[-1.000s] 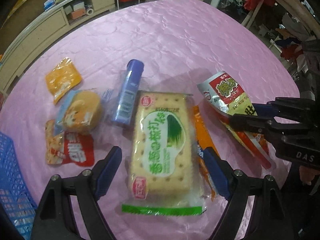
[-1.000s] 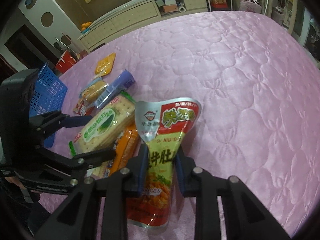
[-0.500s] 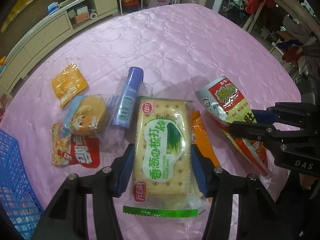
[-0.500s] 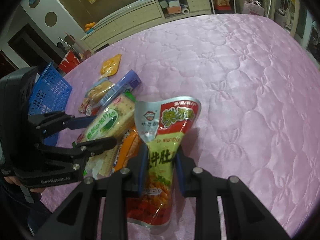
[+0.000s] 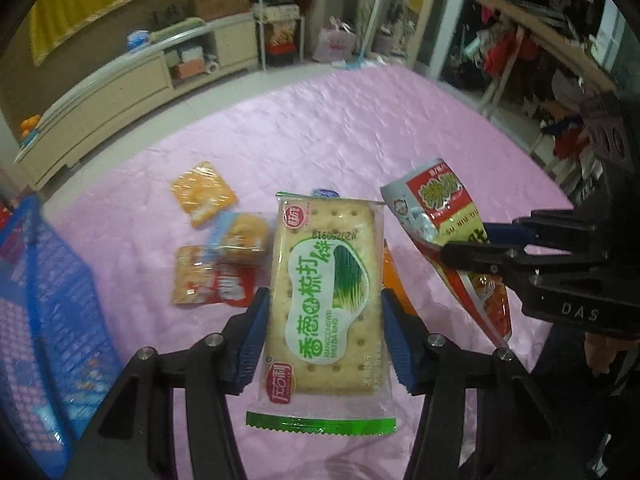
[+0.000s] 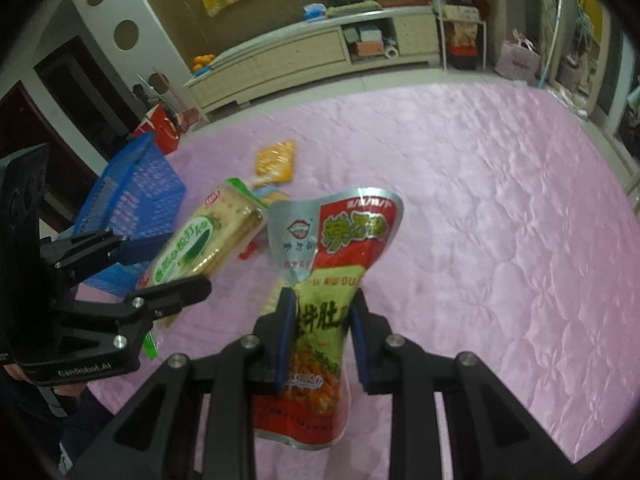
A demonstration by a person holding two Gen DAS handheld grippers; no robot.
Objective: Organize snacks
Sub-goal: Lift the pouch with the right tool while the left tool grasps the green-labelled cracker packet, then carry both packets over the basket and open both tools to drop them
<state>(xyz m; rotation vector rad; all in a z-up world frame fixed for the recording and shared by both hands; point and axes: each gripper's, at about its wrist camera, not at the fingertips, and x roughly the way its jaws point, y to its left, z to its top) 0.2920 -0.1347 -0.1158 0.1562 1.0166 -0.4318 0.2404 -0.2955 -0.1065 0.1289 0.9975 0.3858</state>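
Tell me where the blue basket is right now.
The blue basket sits at the left edge of the pink cloth in the left wrist view, left of the loose snacks; in the right wrist view it shows behind the left gripper.

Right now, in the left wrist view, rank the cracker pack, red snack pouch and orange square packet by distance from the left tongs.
1. Cracker pack: clamped in the left tongs.
2. Red snack pouch: on the pink cloth, just left.
3. Orange square packet: farther back, upper left.
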